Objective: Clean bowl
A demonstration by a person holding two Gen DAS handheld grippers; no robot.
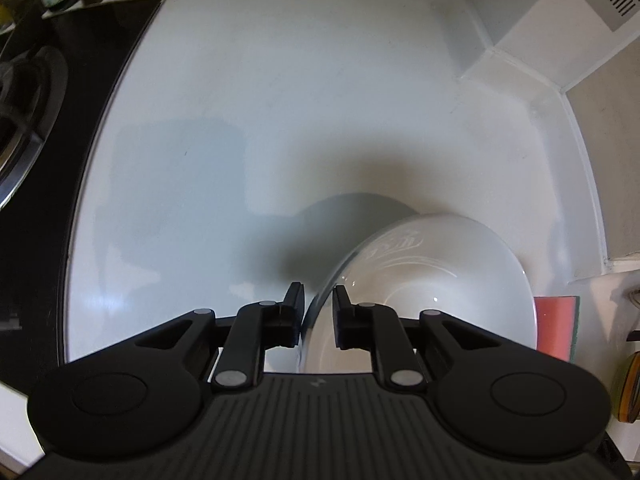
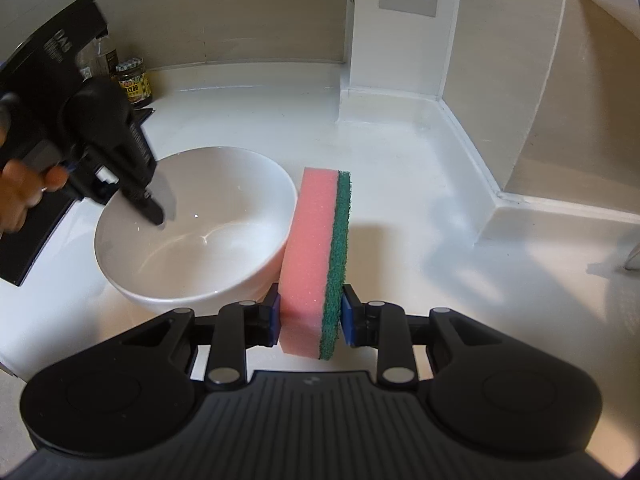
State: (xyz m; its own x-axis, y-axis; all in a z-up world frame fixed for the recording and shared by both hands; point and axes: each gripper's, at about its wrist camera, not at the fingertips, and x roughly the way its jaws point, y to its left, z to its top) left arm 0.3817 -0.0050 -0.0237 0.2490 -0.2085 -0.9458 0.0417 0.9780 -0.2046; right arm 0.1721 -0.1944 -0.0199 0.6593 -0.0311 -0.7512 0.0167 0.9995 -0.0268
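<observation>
The white bowl [image 2: 192, 232] stands on the white counter [image 2: 400, 160], left of centre in the right wrist view. The left gripper [image 1: 317, 300] straddles the bowl's rim with released jaws, not pressing it. The right gripper [image 2: 309, 316] grasps the pink and green sponge [image 2: 316, 256], held upright just beside the bowl.

We are seeing bowl [image 2: 192, 236] glossy white, faint swirl relief inside | sponge [image 2: 316, 256] pink foam, dark green scouring face | counter [image 2: 400, 184] white | hob [image 1: 36, 184] black | jar [image 2: 134, 86] showing yellow label, checked lid
</observation>
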